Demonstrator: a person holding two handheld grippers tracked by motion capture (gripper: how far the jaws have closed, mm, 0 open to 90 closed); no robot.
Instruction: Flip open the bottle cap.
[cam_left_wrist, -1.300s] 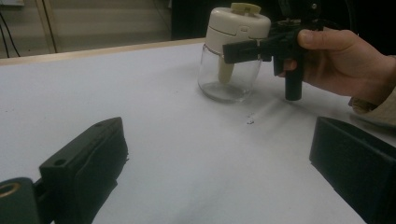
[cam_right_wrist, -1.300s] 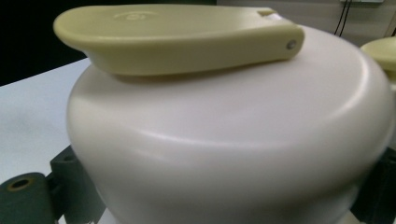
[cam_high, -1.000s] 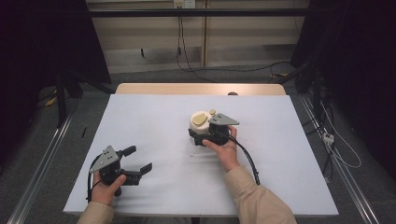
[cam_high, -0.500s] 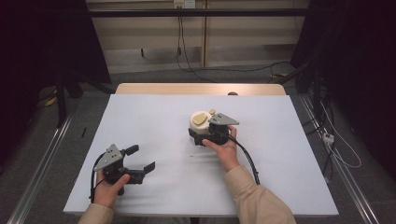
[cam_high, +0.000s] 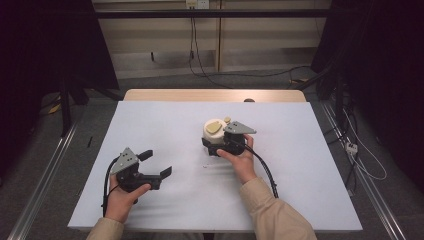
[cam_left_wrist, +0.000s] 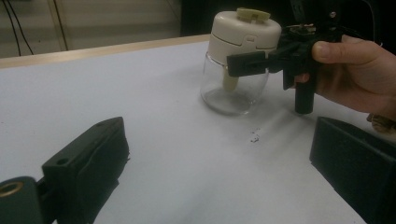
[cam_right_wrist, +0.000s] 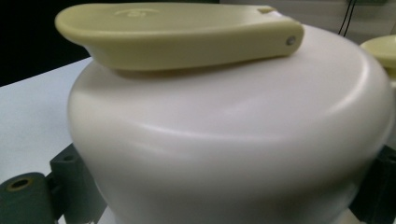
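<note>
1. Since a second ago the left gripper (cam_high: 159, 163) has crept slightly right and inward along the near-left of the white table (cam_high: 300, 200); small shift, nothing else of it changed.
2. Right gripper (cam_high: 220, 145) hasn't budged across the three high views. It stays clamped on the jar (cam_left_wrist: 239, 65).
3. Jar position: upright on the table, right of centre, unmoved. Clear glass body, cream lid (cam_right_wrist: 233, 140) with a yellowish flip tab (cam_right_wrist: 177, 35) on top.
4. Right jaws: pinching the cream lid from both sides. The left gripper view shows one black jaw flat against the lid's side; the right gripper view has the lid pressed between the two jaws.
5. Left jaws: spread wide, nothing between them. In the left gripper view they frame bare table, with the jar well ahead and apart.
6. My read: right side is the anchor, left is starting its approach. I'd expect the left to go for the glass body or the tab, so the lid can be worked off.
7. Risk: glass is slick, and a high pinch on the lid could tip the jar if the left comes in hard.
</note>
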